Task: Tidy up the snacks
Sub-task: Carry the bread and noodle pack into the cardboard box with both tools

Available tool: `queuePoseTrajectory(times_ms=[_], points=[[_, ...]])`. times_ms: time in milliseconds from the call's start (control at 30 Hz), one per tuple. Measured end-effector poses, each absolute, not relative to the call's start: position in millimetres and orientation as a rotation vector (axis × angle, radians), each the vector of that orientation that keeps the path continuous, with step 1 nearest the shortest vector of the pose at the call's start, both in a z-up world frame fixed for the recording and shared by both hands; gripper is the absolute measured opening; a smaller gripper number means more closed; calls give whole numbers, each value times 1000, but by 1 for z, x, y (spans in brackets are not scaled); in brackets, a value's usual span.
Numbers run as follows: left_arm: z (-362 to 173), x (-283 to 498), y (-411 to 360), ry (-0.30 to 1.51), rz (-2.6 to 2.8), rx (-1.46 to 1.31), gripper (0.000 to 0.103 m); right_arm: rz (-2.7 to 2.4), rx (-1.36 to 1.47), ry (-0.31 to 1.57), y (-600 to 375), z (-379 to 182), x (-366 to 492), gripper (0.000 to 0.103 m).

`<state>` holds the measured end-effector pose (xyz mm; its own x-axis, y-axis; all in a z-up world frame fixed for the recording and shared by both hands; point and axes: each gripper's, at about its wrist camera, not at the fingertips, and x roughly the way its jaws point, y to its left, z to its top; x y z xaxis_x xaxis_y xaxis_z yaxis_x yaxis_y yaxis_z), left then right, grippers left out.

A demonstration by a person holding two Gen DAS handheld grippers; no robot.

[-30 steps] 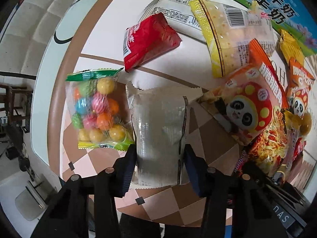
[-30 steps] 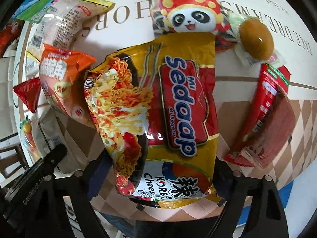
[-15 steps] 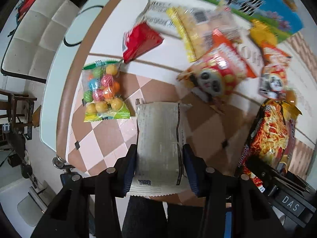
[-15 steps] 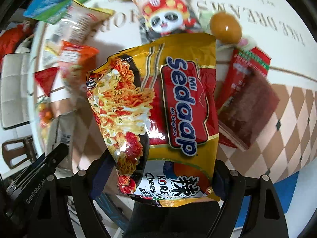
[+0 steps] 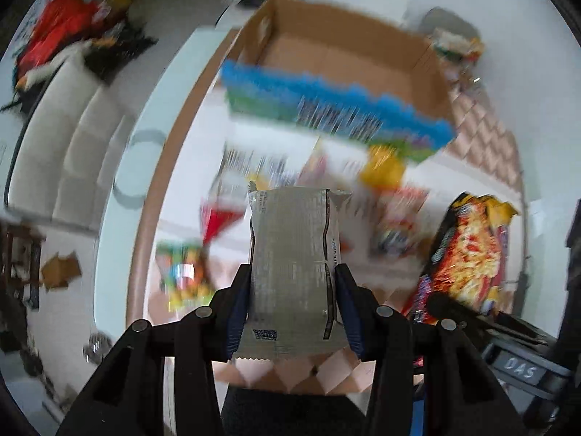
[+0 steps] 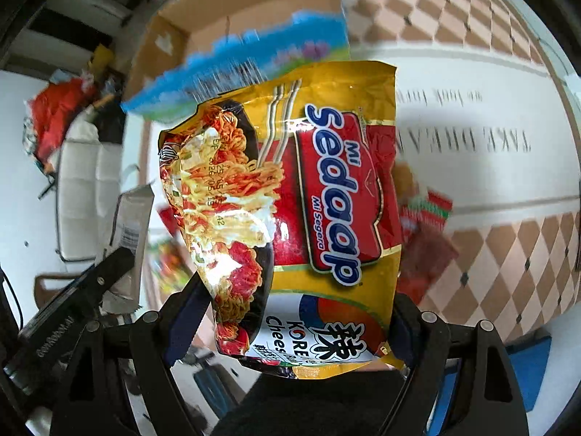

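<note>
The left gripper is clamped on a grey foil snack packet held at the frame's centre, and the right gripper pinches a yellow-and-red Sedaap noodle pack by its lower end. The open brown cardboard box sits at the top of both views. Both packs are slippery and held only at one end, so a quick swing could shake them loose, or the floppy noodle pack could catch the box's blue printed wall.

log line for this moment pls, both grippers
left gripper shut on grey packet | right gripper shut on Sedaap noodle pack | both lifted | open cardboard box ahead
</note>
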<state>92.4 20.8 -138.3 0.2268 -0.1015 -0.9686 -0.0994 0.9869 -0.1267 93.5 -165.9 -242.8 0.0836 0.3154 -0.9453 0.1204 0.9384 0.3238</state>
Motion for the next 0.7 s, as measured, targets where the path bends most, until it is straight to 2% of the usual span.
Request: queuePoseTrajectory(times_ms=[100, 333, 567, 700], points=[[-119, 144, 14, 1296, -71, -148, 42, 145, 392, 1443, -165, -232, 114, 87], [-136, 279, 13, 1248, -139, -64, 42, 115, 436, 1390, -171, -217, 211, 87], [-173, 407, 12, 1310, -153, -66, 42, 61, 441, 1418, -179, -262, 312, 87], [-208, 451, 11, 1381, -162, -83, 42, 43, 414, 1453, -179, -293, 365, 87]])
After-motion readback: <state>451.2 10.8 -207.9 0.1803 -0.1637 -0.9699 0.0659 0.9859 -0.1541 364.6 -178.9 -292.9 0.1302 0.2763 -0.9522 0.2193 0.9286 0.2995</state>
